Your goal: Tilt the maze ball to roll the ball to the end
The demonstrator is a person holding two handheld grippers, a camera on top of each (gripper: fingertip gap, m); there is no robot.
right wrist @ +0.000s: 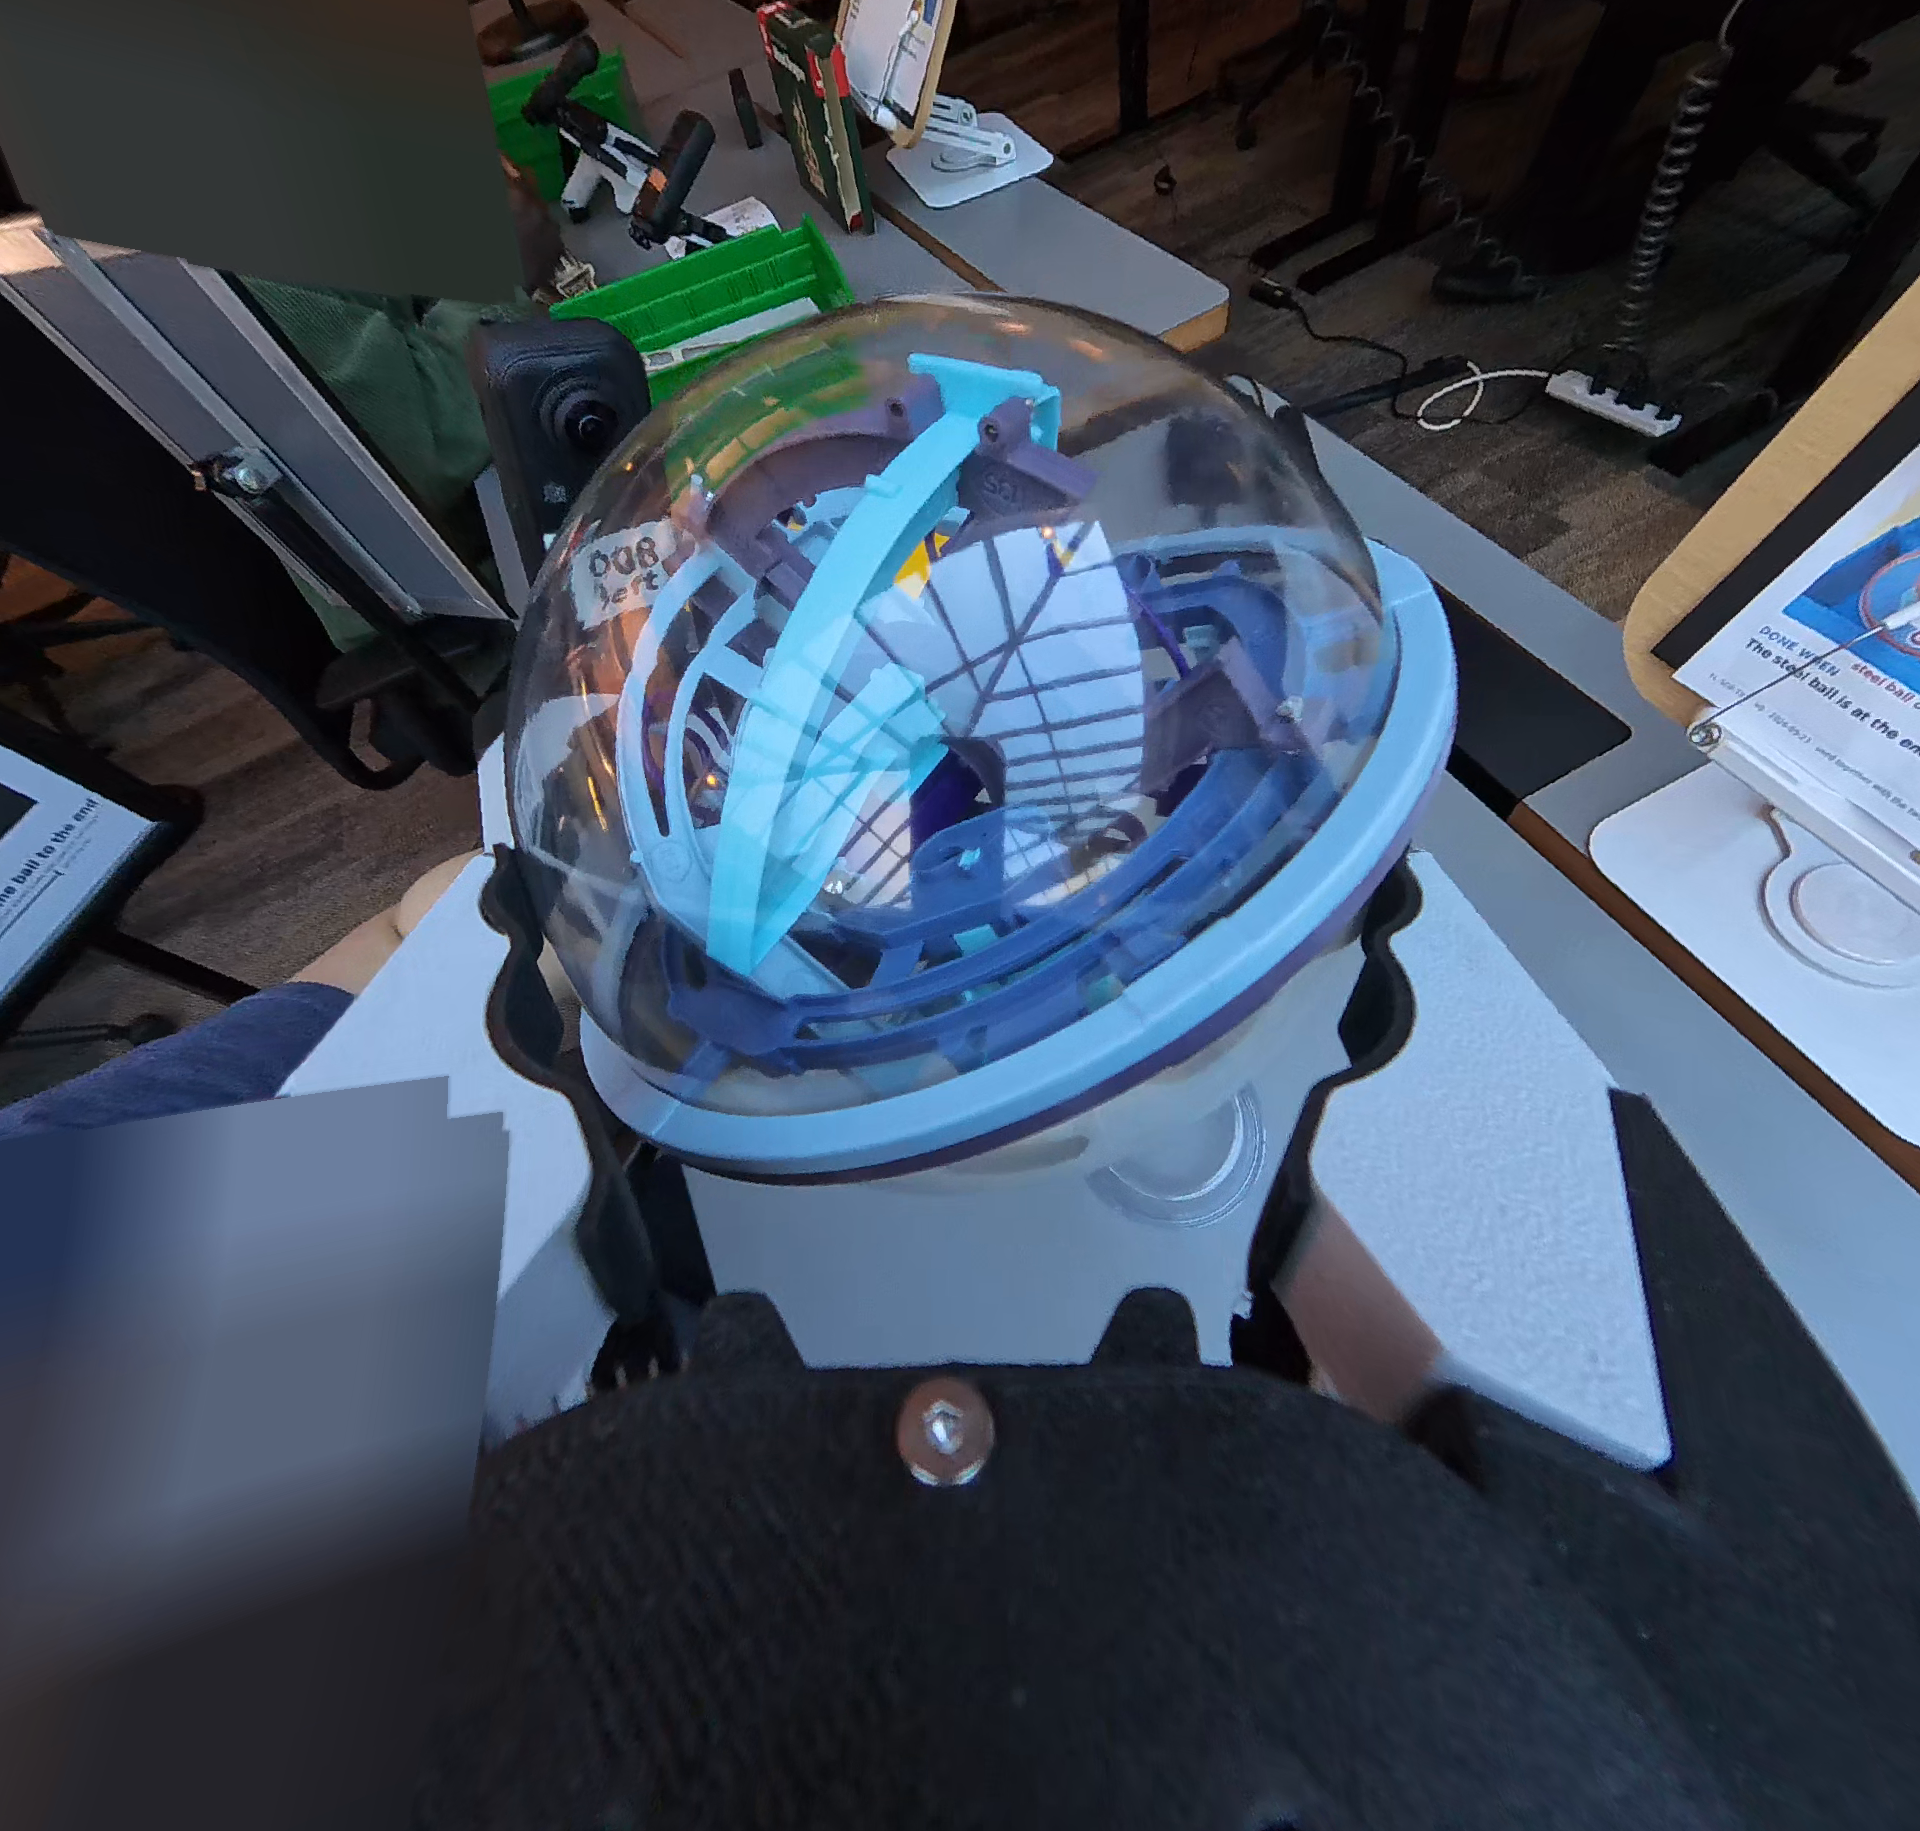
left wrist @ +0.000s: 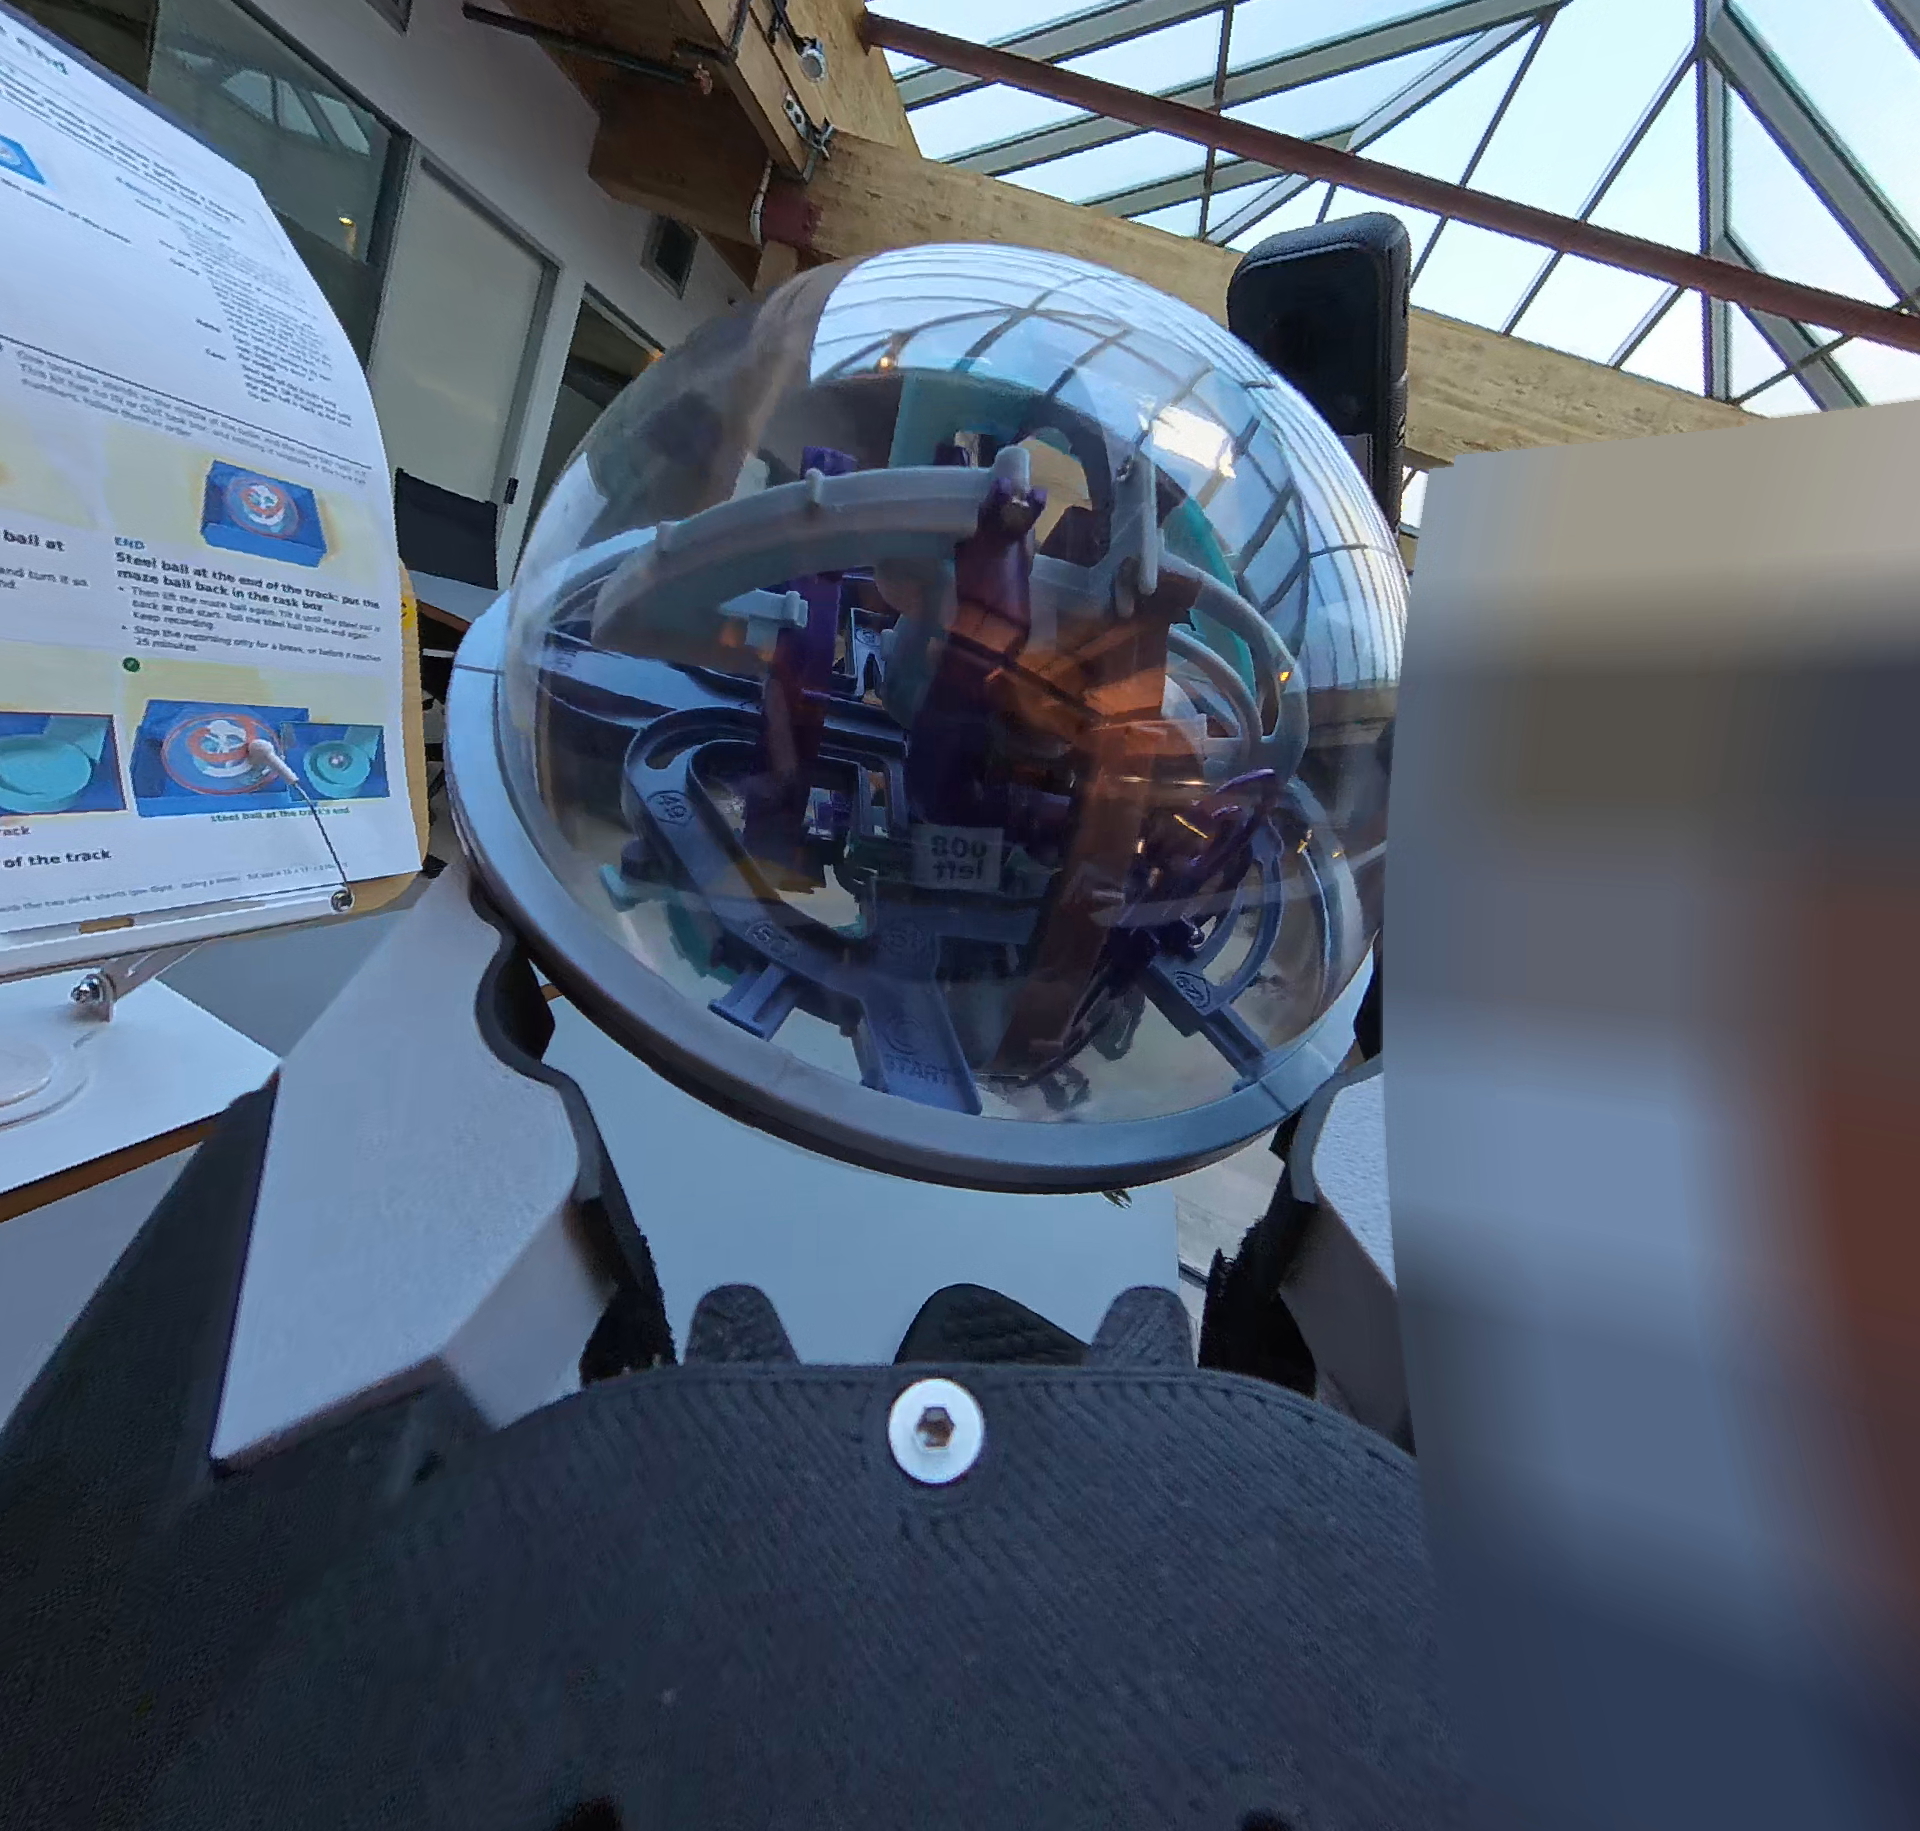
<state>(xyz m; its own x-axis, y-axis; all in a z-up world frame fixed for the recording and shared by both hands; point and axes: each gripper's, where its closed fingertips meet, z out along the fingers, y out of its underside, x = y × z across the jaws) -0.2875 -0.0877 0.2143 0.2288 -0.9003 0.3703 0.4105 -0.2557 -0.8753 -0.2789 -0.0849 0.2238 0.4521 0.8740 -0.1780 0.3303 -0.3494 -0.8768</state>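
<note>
Clear plastic maze ball (left wrist: 935, 711) sits clamped between both claws: left claw (left wrist: 914, 992) and right claw (right wrist: 956, 1033) each closed on its equatorial rim. Steel ball not discernible. Risk: smooth shell slipping under steep tilt.

The small steel ball inside the maze ball (right wrist: 966, 742) cannot be made out.

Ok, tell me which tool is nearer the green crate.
Left. The left tool holds the maze ball's far side, just before the green crate; the right tool holds the near side, with the ball between.
</note>
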